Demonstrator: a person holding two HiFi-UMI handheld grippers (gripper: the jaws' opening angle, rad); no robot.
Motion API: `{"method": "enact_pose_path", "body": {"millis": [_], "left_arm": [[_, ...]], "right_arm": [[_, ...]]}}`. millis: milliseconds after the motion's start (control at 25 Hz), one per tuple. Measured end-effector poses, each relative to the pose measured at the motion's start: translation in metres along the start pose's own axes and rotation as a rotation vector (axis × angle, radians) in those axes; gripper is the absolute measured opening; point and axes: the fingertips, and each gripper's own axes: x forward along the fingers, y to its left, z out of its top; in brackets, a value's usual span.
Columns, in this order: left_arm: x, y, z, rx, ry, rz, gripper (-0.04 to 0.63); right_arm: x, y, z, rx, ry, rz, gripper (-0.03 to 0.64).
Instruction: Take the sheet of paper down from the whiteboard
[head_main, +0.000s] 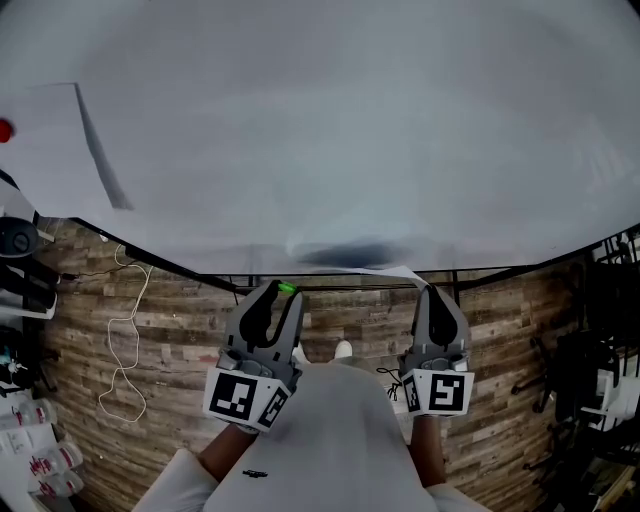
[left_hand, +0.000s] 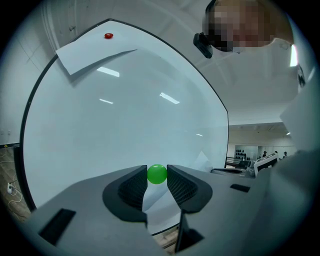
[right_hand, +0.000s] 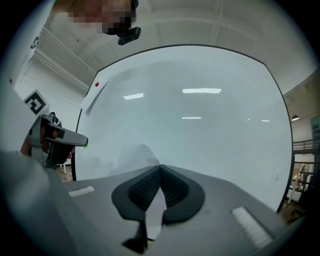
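The whiteboard fills the upper head view. My right gripper is shut on a corner of a white sheet of paper at the board's lower edge. In the right gripper view the sheet rises from between the closed jaws of my right gripper. My left gripper has a small green ball magnet between its fingertips. The left gripper view shows the magnet touching both pads, with the sheet hanging below.
A second sheet hangs at the board's upper left under a red magnet, with its lower corner curling off. A white cable lies on the wooden floor. Clutter stands left and dark stands right.
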Motion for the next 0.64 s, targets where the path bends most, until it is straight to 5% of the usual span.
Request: {"method": "enact_pose_path", "body": {"millis": [640], "left_arm": [[-0.0075, 0.0011, -0.005, -0.016, 0.012, 0.011, 0.124]], "right_arm": [[-0.0051, 0.0058, 0.0074, 0.002, -0.005, 0.005, 0.011]]}}
